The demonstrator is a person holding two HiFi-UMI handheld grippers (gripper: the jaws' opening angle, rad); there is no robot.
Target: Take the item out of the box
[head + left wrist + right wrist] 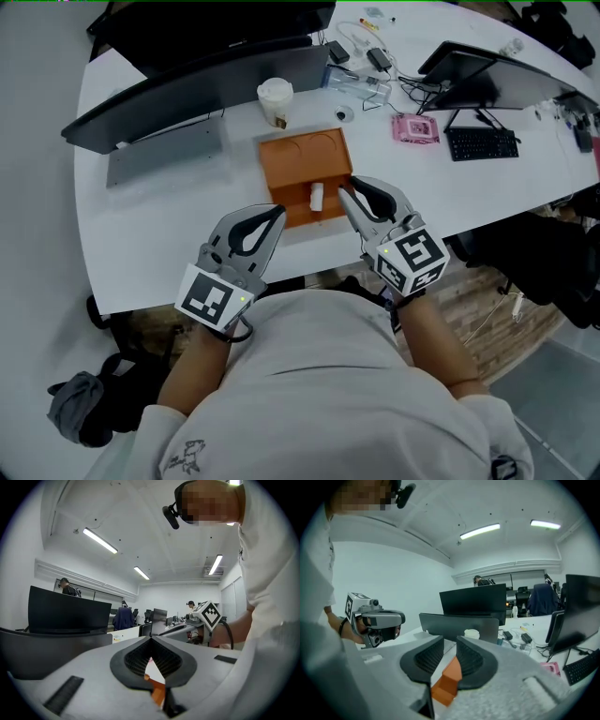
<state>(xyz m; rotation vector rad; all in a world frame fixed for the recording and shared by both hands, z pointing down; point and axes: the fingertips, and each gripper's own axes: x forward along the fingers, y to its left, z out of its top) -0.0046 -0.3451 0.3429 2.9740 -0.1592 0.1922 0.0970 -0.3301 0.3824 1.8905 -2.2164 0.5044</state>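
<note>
So the right tool point(349, 192) is cracked open on nothing and the left tool point(274, 212) is pinched shut and empty, I'd widen the right one and come down square on the white item point(317, 195) standing just left of its tips inside the orange box point(291, 155).

Head view: set above the person, facing steeply down on the white table point(141, 220). Each gripper view sits low at the near edge, close behind its own jaws, facing nearly level toward the far monitors point(473, 602). All three views share the orange box point(305, 169). Each gripper view also shows the opposite gripper.
</note>
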